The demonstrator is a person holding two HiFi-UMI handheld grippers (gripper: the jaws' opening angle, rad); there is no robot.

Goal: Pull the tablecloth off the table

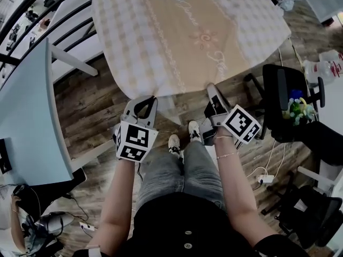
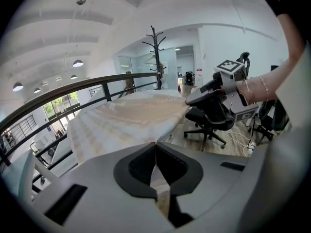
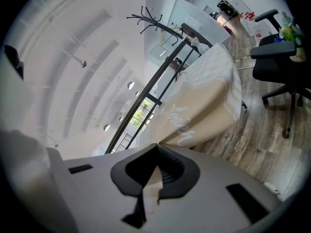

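Note:
A beige and white checked tablecloth (image 1: 187,31) with flower prints covers the table and hangs over its near edge. My left gripper (image 1: 154,97) is shut on the cloth's near hem at the left, and a strip of cloth (image 2: 156,176) shows pinched between its jaws. My right gripper (image 1: 210,85) is shut on the hem further right, with cloth (image 3: 154,176) clamped between its jaws too. In the left gripper view the tablecloth (image 2: 131,115) stretches away from the jaws, with the right gripper (image 2: 187,101) at its far side. The tablecloth (image 3: 194,115) droops from the table in the right gripper view.
A black office chair (image 1: 292,106) with a colourful toy stands at the right. A light blue tabletop (image 1: 29,116) lies at the left, with a black railing (image 1: 64,23) behind it. The person's legs and shoes (image 1: 174,143) stand on the wooden floor under the cloth's edge. Cables (image 1: 265,178) lie at the right.

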